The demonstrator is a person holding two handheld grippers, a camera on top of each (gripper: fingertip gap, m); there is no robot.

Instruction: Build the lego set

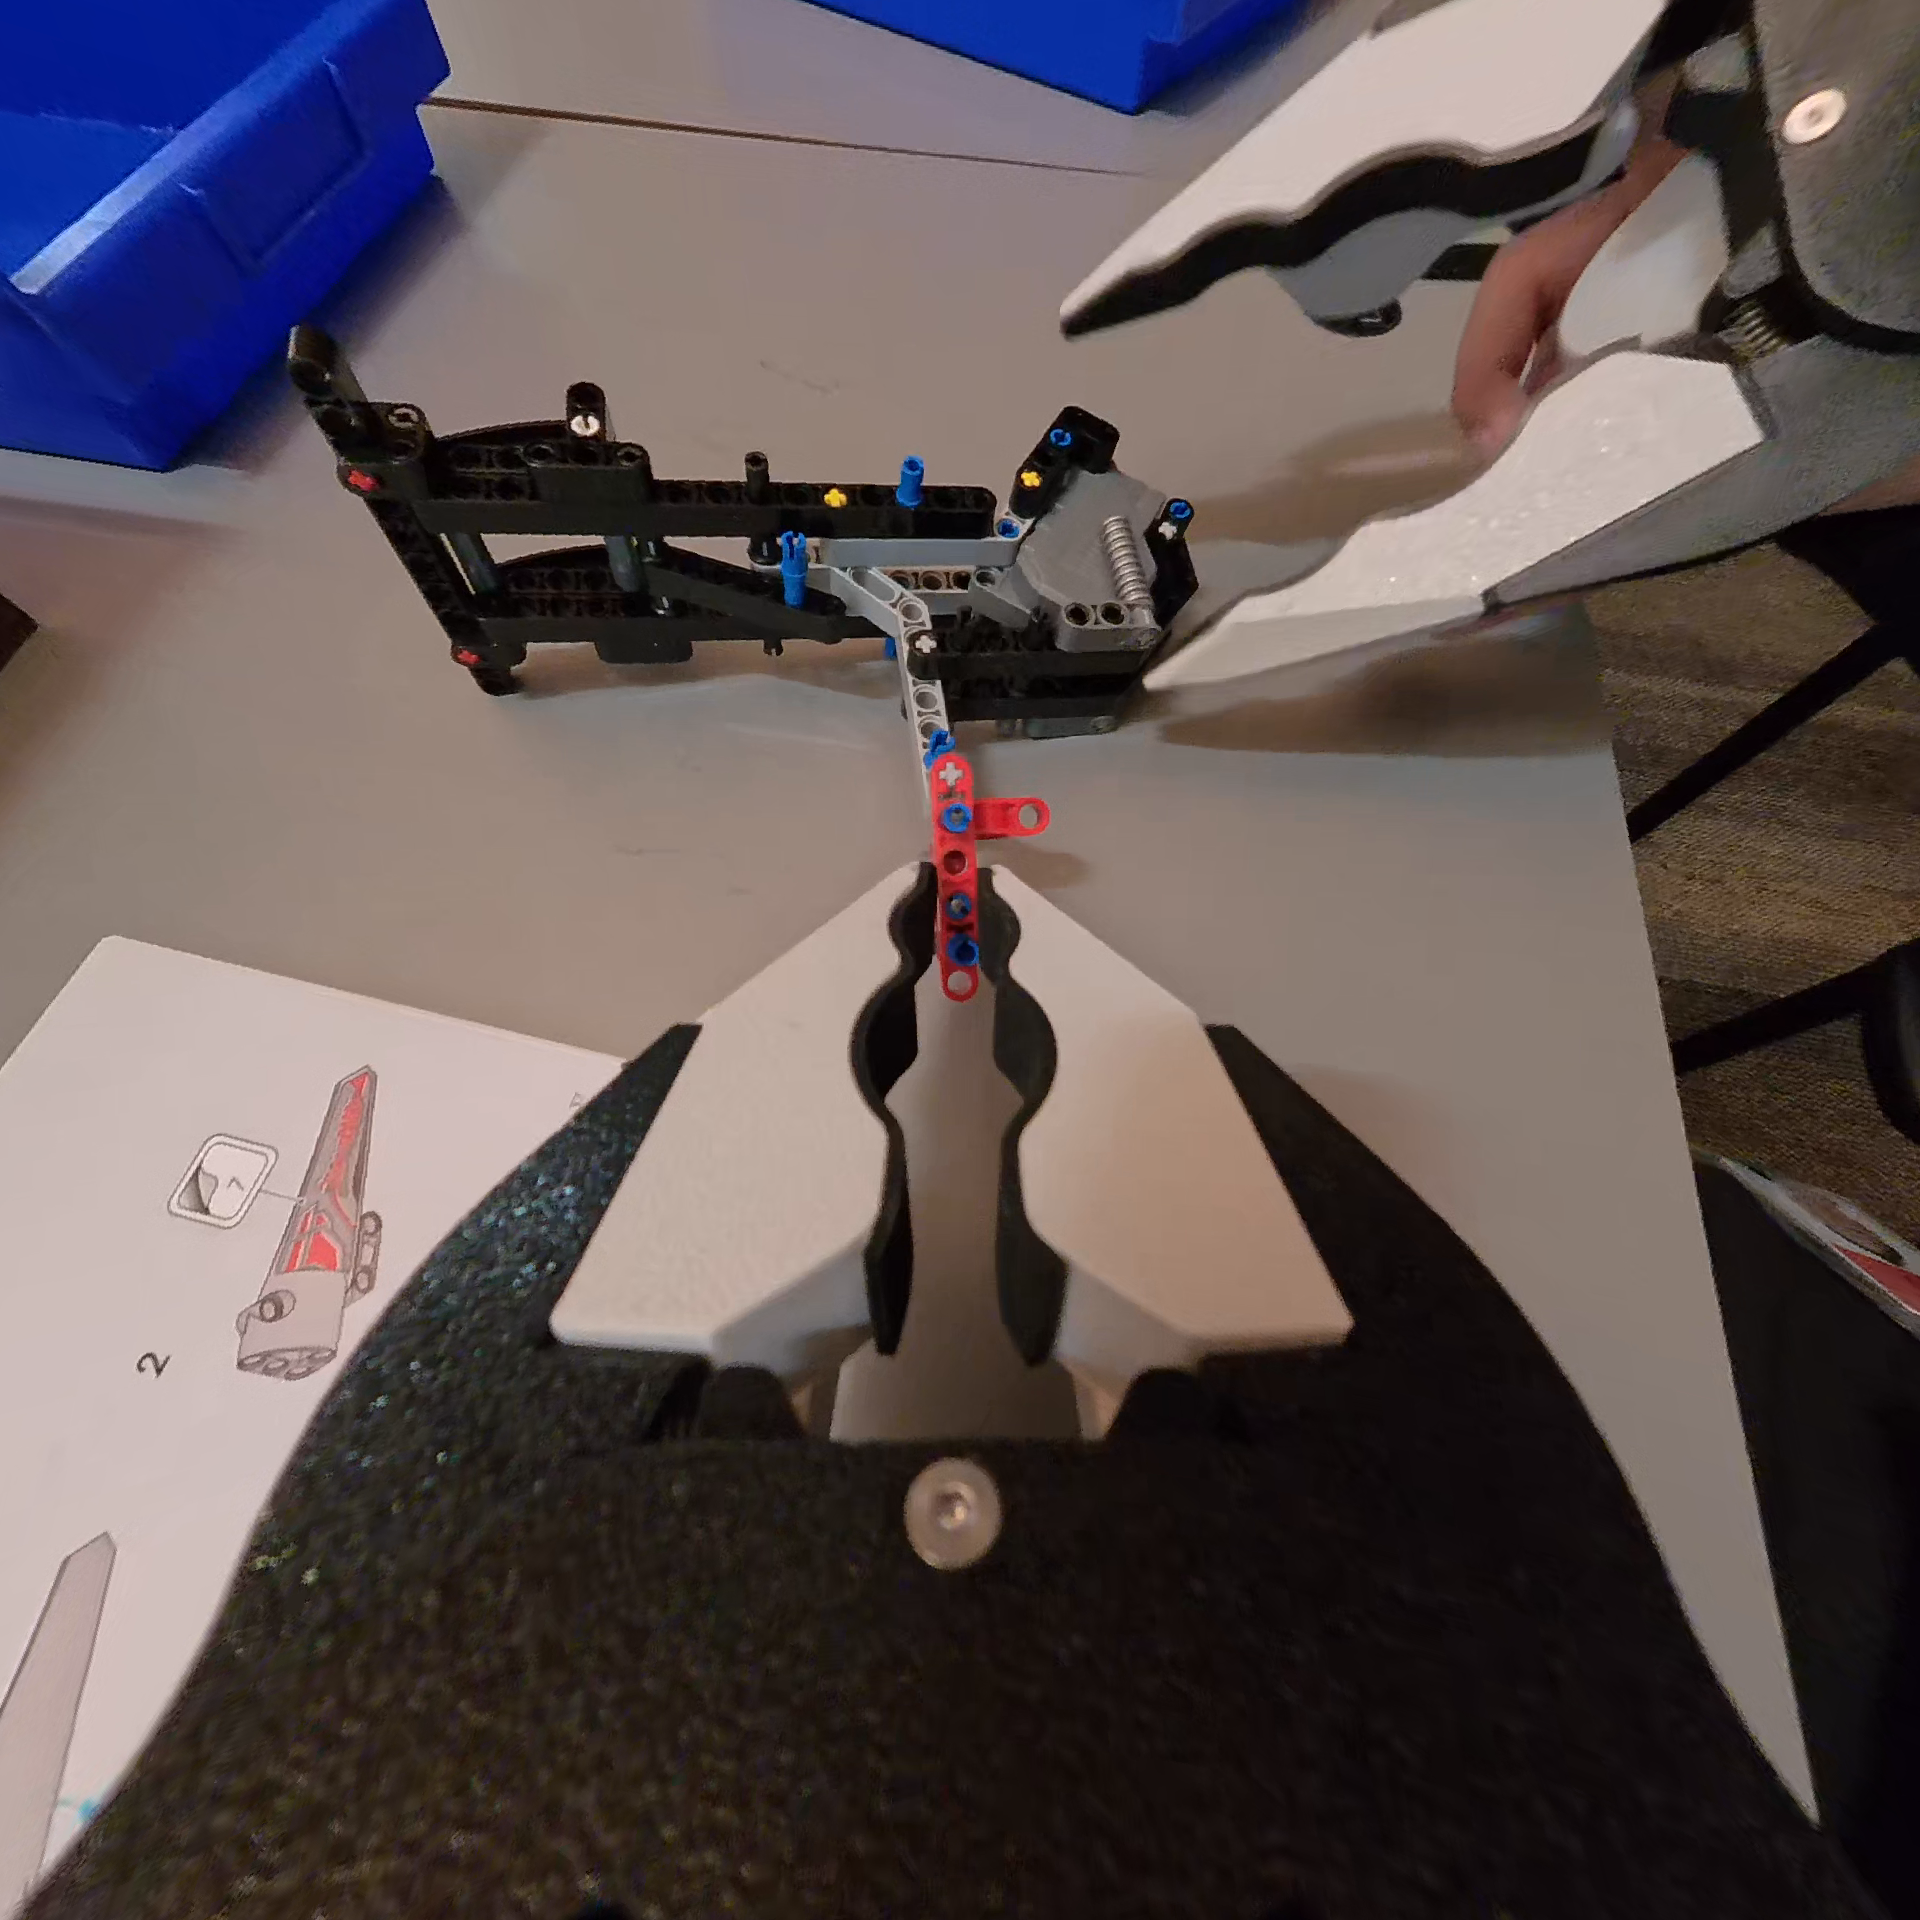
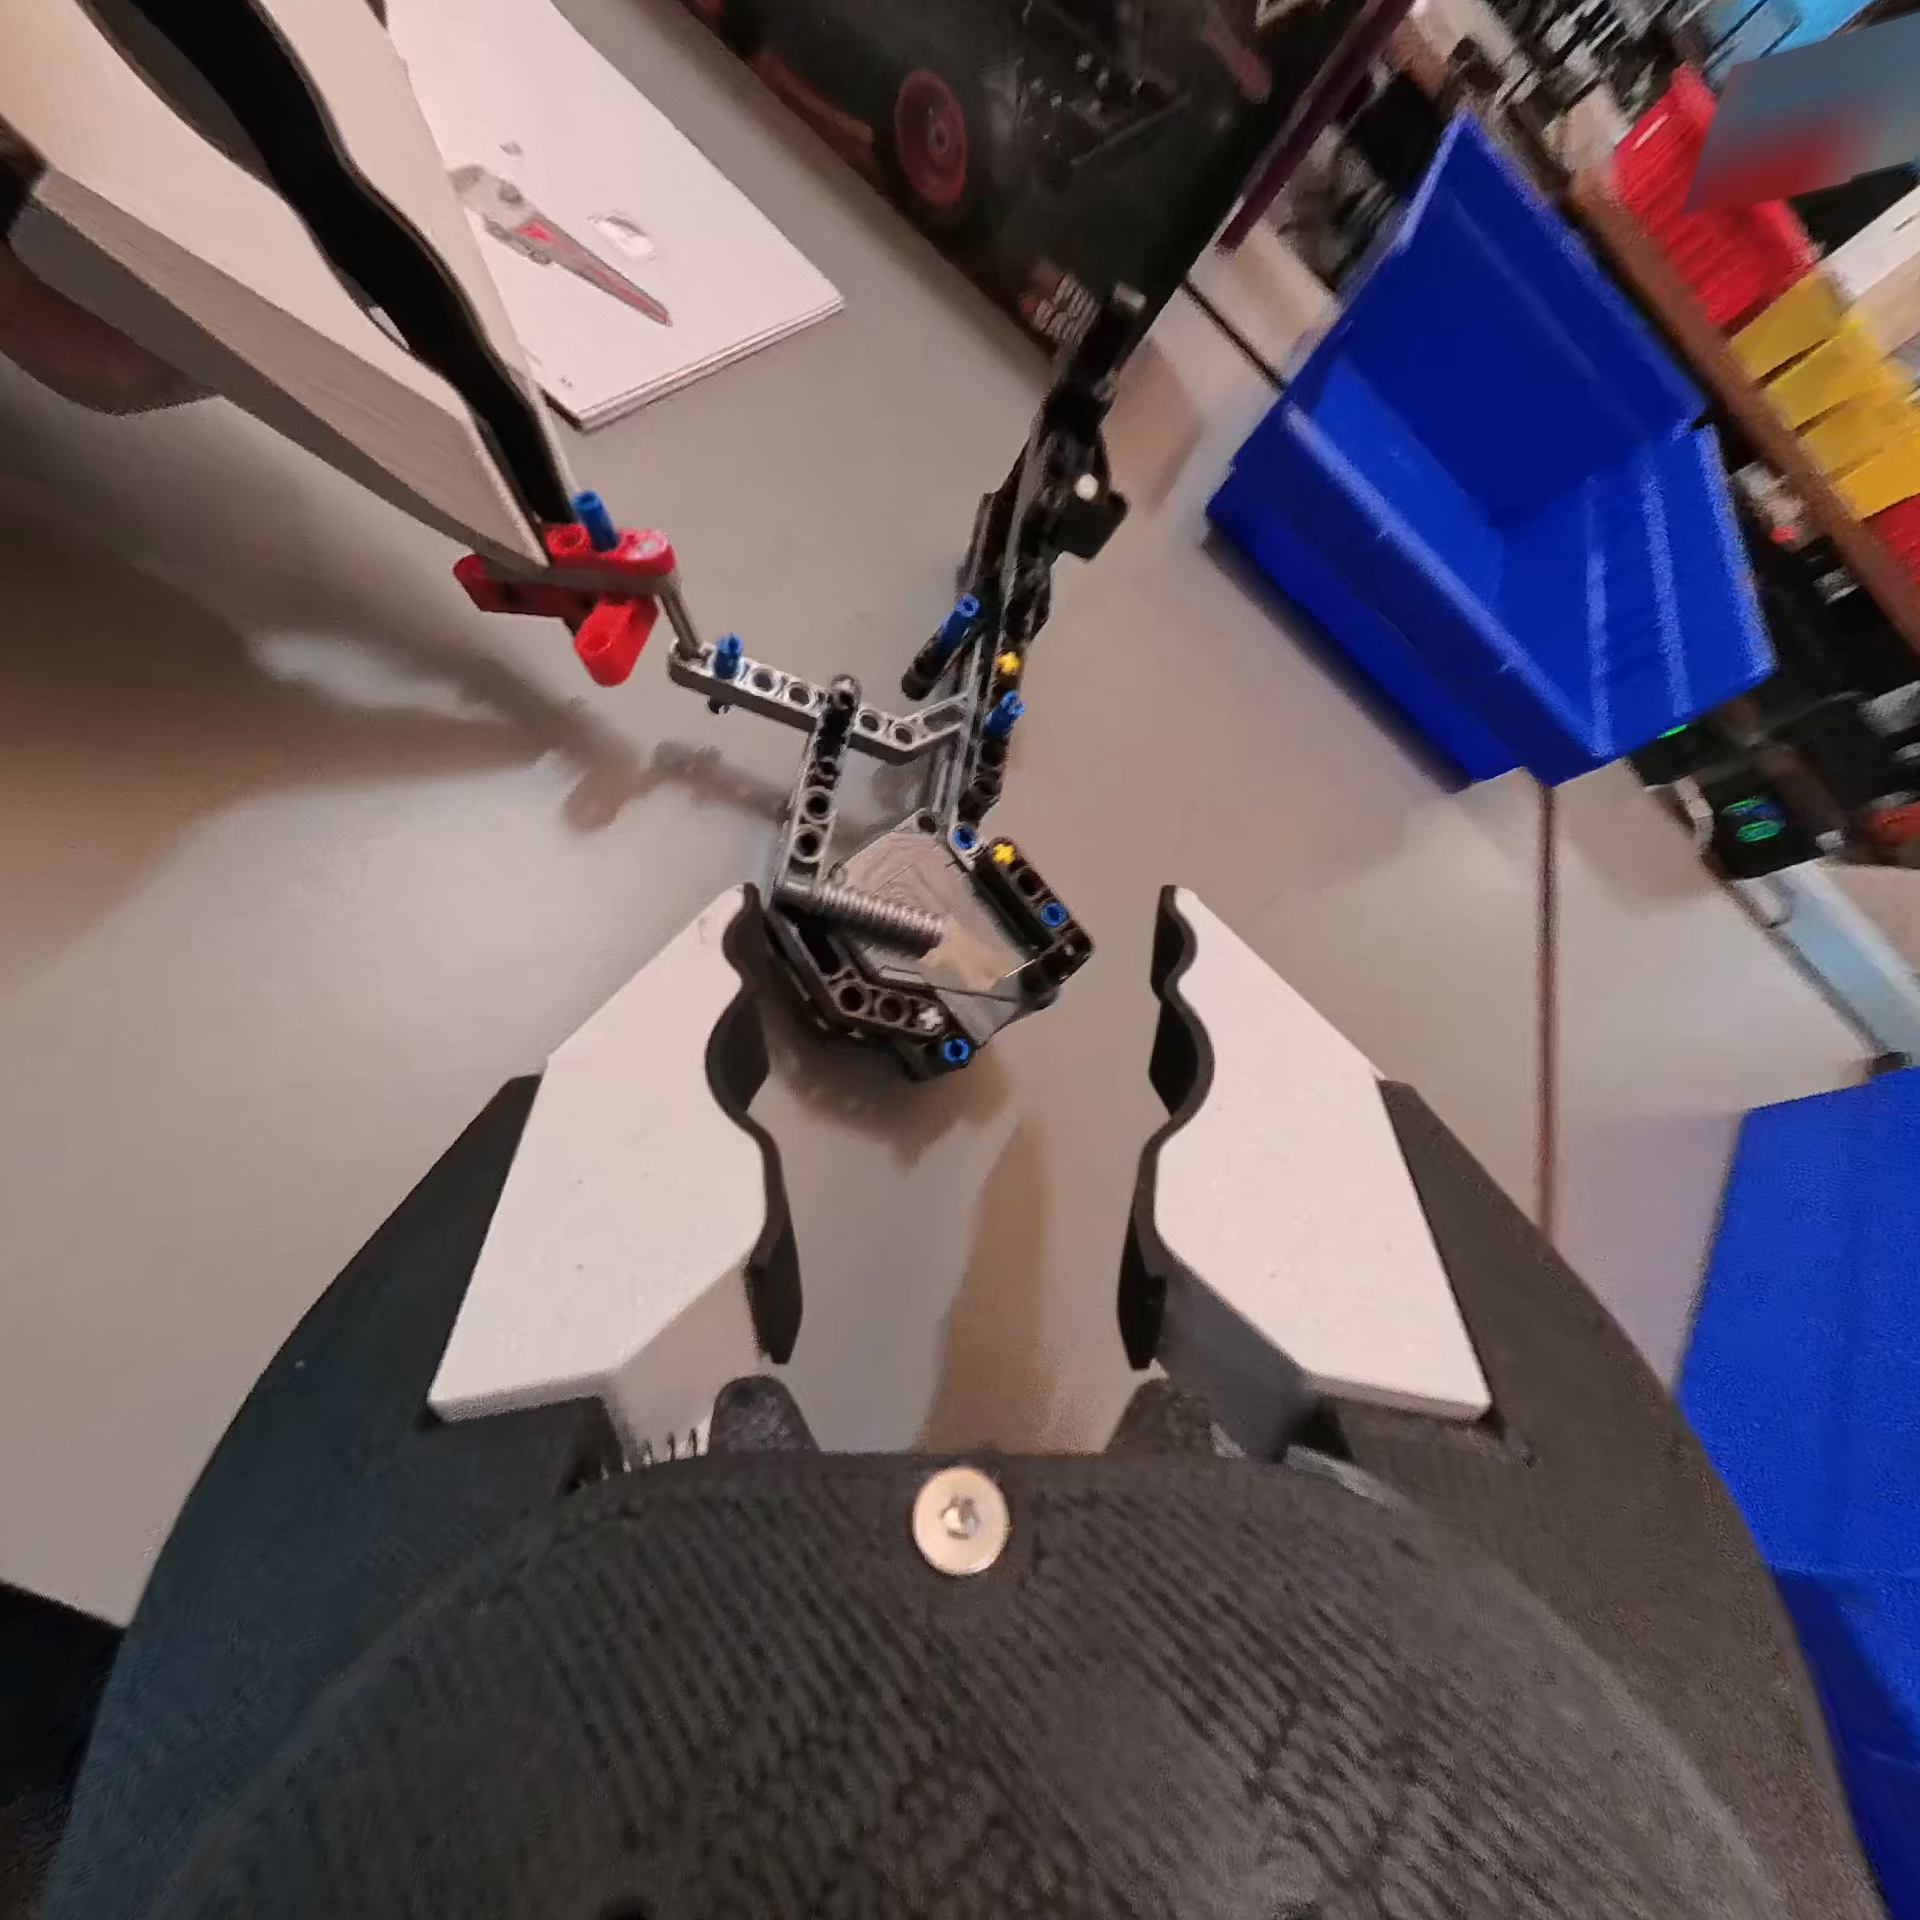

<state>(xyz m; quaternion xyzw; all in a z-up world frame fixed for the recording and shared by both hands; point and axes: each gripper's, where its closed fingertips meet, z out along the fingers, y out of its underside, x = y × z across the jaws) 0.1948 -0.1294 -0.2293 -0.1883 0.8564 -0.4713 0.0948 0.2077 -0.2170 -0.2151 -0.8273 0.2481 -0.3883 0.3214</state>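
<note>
The left gripper [image 1: 956, 883] is nearly closed, its two fingers pinching a red beam [image 1: 956, 878] w/ blue pins. The beam's far end meets a thin grey bent arm [image 1: 912, 649] that runs back into the lego frame [image 1: 665, 540]. A short red tab [image 1: 1013, 816] sticks out to the right of the beam.

The frame is mostly black, long and low, lying on the grey table [image 1: 520, 810] in the middle of the left wrist view. Its right end carries a grey block w/ a metal spring [image 1: 1122, 566]. Blue and yellow pins dot the top.

The right gripper [image 2: 956, 914] is wide open, holding nothing. Its fingers straddle the grey block end of the frame [image 2: 925, 935]; the left finger [image 2: 644, 1091] sits just beside the block, maybe touching, can't tell. The right finger stands apart from it. In the left wrist view the same gripper [image 1: 1112, 499] comes in from the right, lower fingertip right at the frame's end, w/ a hand [image 1: 1507, 343] behind it.

An instruction booklet [image 1: 208, 1195] lies open near left on the table. A blue bin [image 1: 177, 239] sits far left, another blue bin [image 1: 1039, 42] at the far edge. In the right wrist view, blue bins [image 2: 1486, 499] stand to the right of the frame, shelves w/ red and yellow bins [image 2: 1818, 343] beyond.
</note>
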